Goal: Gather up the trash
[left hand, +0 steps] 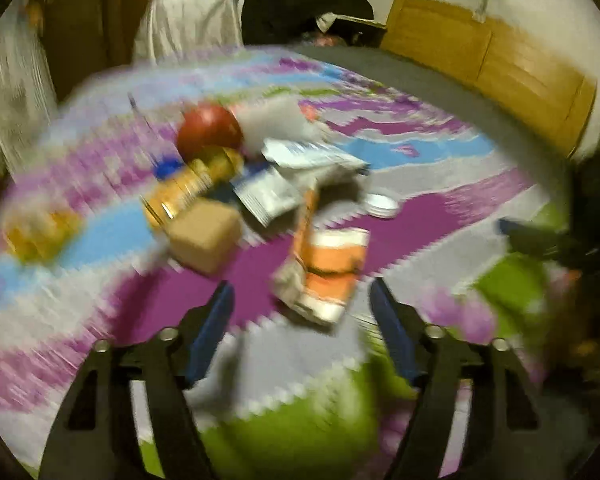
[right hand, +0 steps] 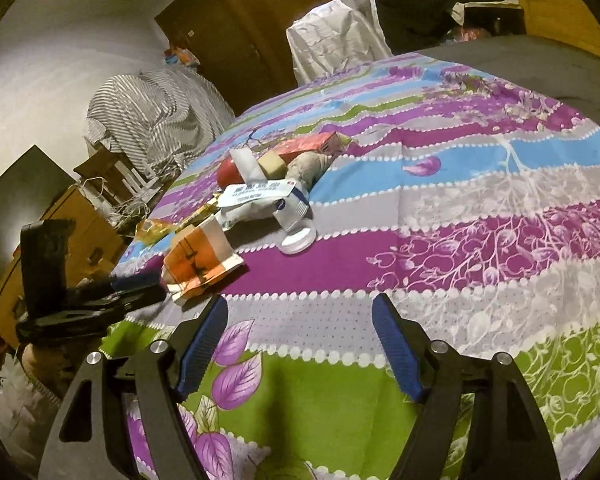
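Note:
A heap of trash lies on the flowered bed sheet [right hand: 440, 240]. In the blurred left wrist view my left gripper [left hand: 302, 292] is open and empty, just short of a crumpled orange-and-white packet [left hand: 326, 272]. Behind it lie a brown block [left hand: 204, 238], a yellow bottle [left hand: 192, 188], a red apple [left hand: 209, 130], white wrappers [left hand: 300, 156] and a white lid [left hand: 381, 205]. My right gripper [right hand: 300, 306] is open and empty above the sheet, right of the orange packet [right hand: 198, 260]. The left gripper [right hand: 140, 286] shows there, beside that packet. The lid [right hand: 298, 240] and white wrapper [right hand: 256, 200] lie further back.
A wooden headboard [left hand: 488, 64] stands at the back right. A white cloth [right hand: 336, 36] and dark clothes [right hand: 432, 4] lie beyond the bed. A striped cloth [right hand: 152, 112] and a wooden cabinet [right hand: 68, 224] with cables stand left of the bed.

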`<state>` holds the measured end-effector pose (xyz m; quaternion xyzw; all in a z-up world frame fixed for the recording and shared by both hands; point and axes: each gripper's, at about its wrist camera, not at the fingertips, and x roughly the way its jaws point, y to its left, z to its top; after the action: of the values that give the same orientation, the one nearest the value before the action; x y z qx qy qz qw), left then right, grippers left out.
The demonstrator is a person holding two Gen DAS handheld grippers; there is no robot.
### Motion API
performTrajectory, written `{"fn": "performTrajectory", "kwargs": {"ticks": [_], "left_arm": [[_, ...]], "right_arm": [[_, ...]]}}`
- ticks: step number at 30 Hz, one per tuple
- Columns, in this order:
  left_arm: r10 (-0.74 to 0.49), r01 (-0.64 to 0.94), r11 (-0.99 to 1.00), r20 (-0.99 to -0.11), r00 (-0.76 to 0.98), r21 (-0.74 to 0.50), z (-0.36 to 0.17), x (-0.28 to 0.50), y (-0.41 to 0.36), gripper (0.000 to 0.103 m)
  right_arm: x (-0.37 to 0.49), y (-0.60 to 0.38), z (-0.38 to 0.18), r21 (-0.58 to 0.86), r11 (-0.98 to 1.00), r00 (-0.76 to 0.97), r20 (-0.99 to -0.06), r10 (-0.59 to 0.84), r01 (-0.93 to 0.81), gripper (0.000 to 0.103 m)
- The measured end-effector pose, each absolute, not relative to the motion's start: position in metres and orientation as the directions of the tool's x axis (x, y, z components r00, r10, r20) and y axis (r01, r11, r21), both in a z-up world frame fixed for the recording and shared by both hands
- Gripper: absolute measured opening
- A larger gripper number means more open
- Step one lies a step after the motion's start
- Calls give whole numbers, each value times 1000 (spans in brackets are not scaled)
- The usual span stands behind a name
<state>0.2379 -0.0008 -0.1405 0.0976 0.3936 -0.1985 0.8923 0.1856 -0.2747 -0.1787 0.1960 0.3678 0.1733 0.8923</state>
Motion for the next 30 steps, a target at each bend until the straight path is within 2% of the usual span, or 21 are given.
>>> {"fn": "performTrajectory", "kwargs": {"ticks": [4,7,10,12,16,17,18,23,30], "left_arm": [[-231,483,862,-726,648,156,-140,244,-16,82],[-196,535,805,-736,647,256,-147,249,-33,82],[-167,546,788,-755,634,284,-156,259,-42,79],[-177,554,800,-790,587,232,-161,269,-39,52],[-201,524,831,-779,594,185,-163,266,-33,48],[-217,516,841,-773,597,162,-161,264,-30,45],[-227,511,847,-770,596,147,-161,263,-28,38],[-284,460,888,-756,590,26,-154,251,-10,38],[-296,400,916,-744,599,-43,-159,229,4,38]], "right_arm": [[187,-272,-182,493,854,660,-589,467,-164,77],[190,-265,-181,483,856,648,-594,477,-187,78],[198,-257,-181,462,861,631,-609,481,-210,78],[205,-248,-179,424,875,619,-629,470,-234,78],[221,-234,-174,352,895,609,-656,445,-275,78],[229,-231,-173,333,898,601,-667,440,-288,78],[236,-227,-173,314,904,596,-679,428,-290,78],[271,-210,-178,243,917,562,-730,388,-318,77],[314,-184,-195,125,939,515,-809,284,-322,57]]}}
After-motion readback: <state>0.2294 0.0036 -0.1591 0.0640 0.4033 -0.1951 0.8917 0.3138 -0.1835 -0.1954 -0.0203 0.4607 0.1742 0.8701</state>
